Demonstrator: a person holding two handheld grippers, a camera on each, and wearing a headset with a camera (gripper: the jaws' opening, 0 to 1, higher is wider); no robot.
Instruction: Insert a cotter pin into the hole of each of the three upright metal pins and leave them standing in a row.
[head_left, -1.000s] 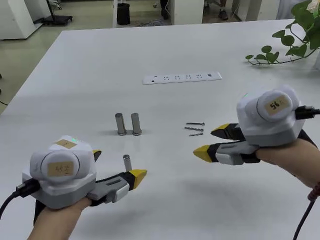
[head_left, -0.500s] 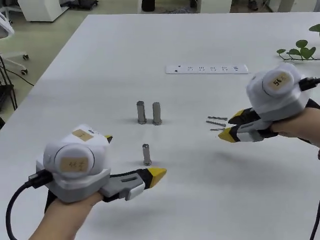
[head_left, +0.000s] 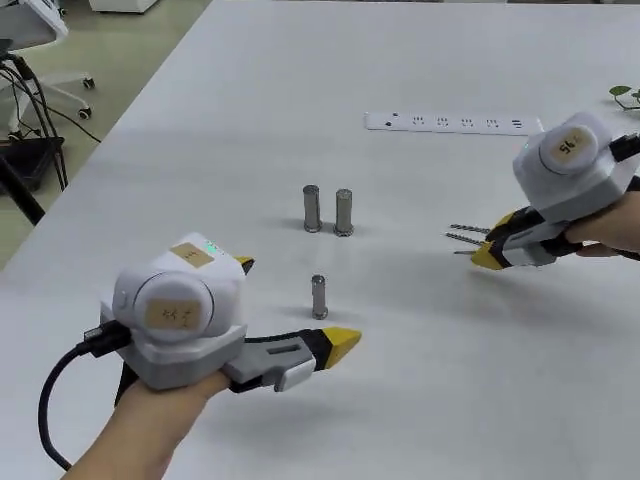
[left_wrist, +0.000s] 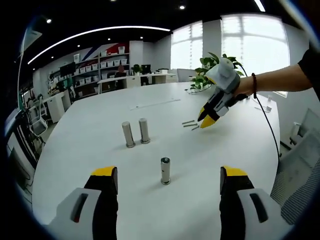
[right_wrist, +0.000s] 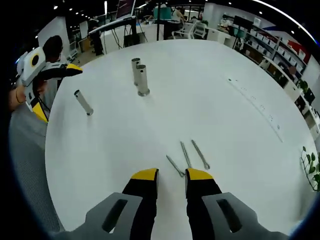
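At cotter pins (right_wrist: 188, 155) | right hand-held gripper (right_wrist: 172, 175) angled down, slightly parted | left hand-held gripper (left_wrist: 169, 172) spread wide

The left claw (left_wrist: 169, 173) stands wide open over the white bench (left_wrist: 90, 125). One upright metal pin (left_wrist: 165, 171) stands just ahead, between its two yellow tips. Two more metal pins (left_wrist: 136, 133) stand side by side further away. At the right, the right claw (left_wrist: 207, 119) points down at three cotter pins (left_wrist: 189, 123) lying on the bench.
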